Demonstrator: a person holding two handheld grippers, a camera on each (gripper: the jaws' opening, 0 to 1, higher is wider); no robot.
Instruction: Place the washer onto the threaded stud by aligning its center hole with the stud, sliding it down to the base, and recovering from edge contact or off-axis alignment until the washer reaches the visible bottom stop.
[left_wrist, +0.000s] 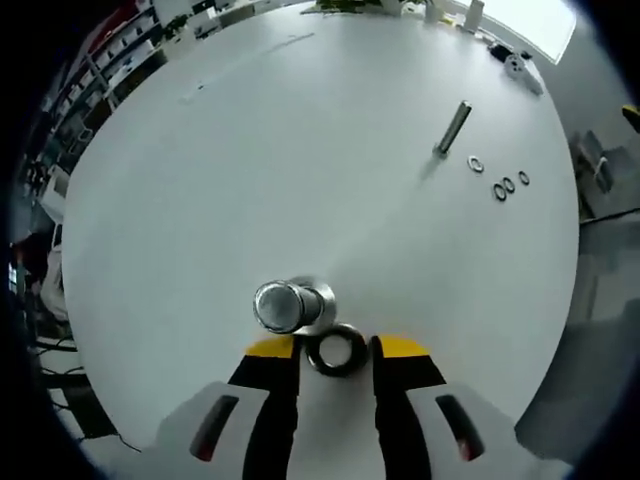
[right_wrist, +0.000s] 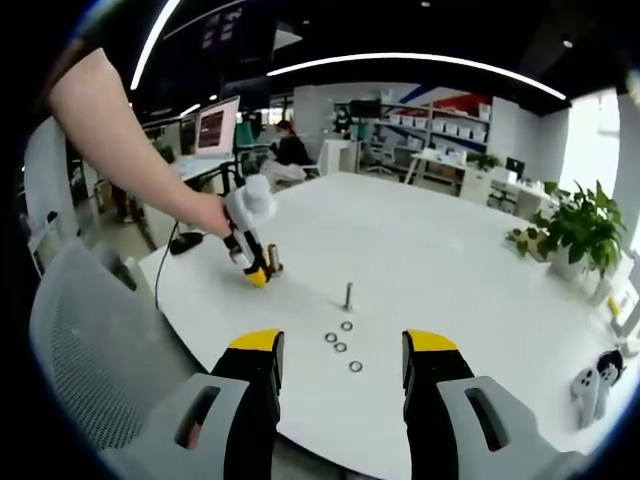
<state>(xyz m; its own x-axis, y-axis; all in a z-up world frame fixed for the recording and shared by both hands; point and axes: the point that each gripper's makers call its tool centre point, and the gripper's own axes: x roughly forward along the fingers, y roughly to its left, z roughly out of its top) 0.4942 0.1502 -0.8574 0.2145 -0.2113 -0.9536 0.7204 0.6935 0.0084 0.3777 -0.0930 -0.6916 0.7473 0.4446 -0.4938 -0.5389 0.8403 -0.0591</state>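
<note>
Left gripper view showed the left gripper (left_wrist: 335, 352), jaws apart around a washer (left_wrist: 336, 352) beside the stud (left_wrist: 285, 306), not yet threaded.

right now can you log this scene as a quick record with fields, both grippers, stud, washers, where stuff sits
surface: white table
near stud: upright, short, threaded, just ahead of the left gripper
left gripper: open, jaws either side of a dark washer
washer state: beside the near stud, not on it
second stud: upright, farther along the table
loose washers: four lying near the second stud
right gripper: open, nothing between its jaws
edge item: white controller
</note>
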